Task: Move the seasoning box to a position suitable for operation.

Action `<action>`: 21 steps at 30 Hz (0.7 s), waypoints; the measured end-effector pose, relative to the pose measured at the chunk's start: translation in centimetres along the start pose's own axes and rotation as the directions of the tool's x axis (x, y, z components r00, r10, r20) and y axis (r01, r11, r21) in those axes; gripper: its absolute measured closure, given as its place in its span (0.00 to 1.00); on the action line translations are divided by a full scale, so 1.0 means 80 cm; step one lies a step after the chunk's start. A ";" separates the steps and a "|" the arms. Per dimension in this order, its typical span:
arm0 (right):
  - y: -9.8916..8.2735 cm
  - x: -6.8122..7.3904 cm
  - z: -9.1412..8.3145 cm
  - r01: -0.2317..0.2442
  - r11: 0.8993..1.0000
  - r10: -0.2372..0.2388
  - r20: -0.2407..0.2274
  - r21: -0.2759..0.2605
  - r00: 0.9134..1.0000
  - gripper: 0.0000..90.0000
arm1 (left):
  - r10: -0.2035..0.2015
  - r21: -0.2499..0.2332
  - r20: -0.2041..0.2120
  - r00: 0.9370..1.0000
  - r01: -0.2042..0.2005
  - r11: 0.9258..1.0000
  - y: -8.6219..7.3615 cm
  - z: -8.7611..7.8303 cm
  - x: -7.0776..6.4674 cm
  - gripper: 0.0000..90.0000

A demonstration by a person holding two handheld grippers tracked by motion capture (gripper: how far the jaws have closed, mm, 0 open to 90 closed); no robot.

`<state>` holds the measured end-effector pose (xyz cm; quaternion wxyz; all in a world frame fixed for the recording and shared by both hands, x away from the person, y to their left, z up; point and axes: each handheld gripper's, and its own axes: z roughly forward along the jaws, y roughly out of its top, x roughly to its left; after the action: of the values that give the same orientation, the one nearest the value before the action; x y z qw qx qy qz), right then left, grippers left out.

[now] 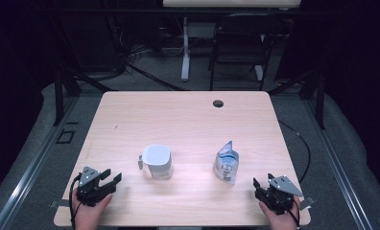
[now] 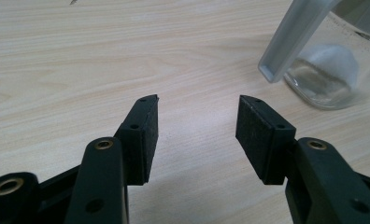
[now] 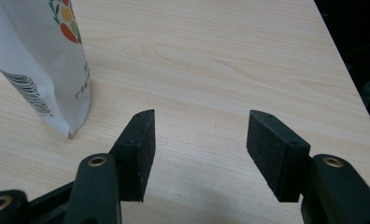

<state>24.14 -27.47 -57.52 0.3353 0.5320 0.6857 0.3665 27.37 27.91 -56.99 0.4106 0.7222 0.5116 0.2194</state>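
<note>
Left tongs (image 1: 112,179) (image 2: 197,128): spread wide, black pads apart, nothing between them, nothing touched; bare pale wooden table (image 1: 188,120) (image 2: 80,60) seen through the gap. Held low over the table's near edge in a hand (image 1: 89,211).

Clear plastic jug with a white lid and grey handle (image 1: 157,162) (image 2: 328,60): upright on the table, ahead and to the right of the left tongs, near but apart from them. In the left gripper view, grey handle slanting down just beyond the right-hand pad, no contact. No label or writing readable on the jug.

Right tongs (image 1: 259,186) (image 3: 199,140): likewise spread wide, empty, pads clear of everything; plain table surface between them. Held near the table's near right corner in the other hand (image 1: 279,218).

White stand-up pouch with a torn-open top (image 1: 226,163) (image 3: 38,65): upright on the table, ahead and to the left of the right tongs, close beside the left-hand pad yet not touching it. Printed on the pouch: a black barcode along the lower side, small coloured fruit or vegetable pictures in orange, red and green near the top, and a line of tiny dark lettering beside the edge, too small to read. Blue-grey printing on its face in the high view, blurred, no brand legible.

Jug and pouch well apart, side by side between the two tongs.
</note>
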 end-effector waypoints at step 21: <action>-0.004 0.001 -0.001 -0.022 1.000 0.023 -0.020 0.007 1.000 0.47 | 0.059 -0.020 0.034 0.998 -0.058 0.998 0.032 0.010 -0.033 0.63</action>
<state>23.90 -27.49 -57.73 0.3226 0.5372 0.6842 0.3731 28.40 24.81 -55.10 0.4195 0.7366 0.4810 0.2237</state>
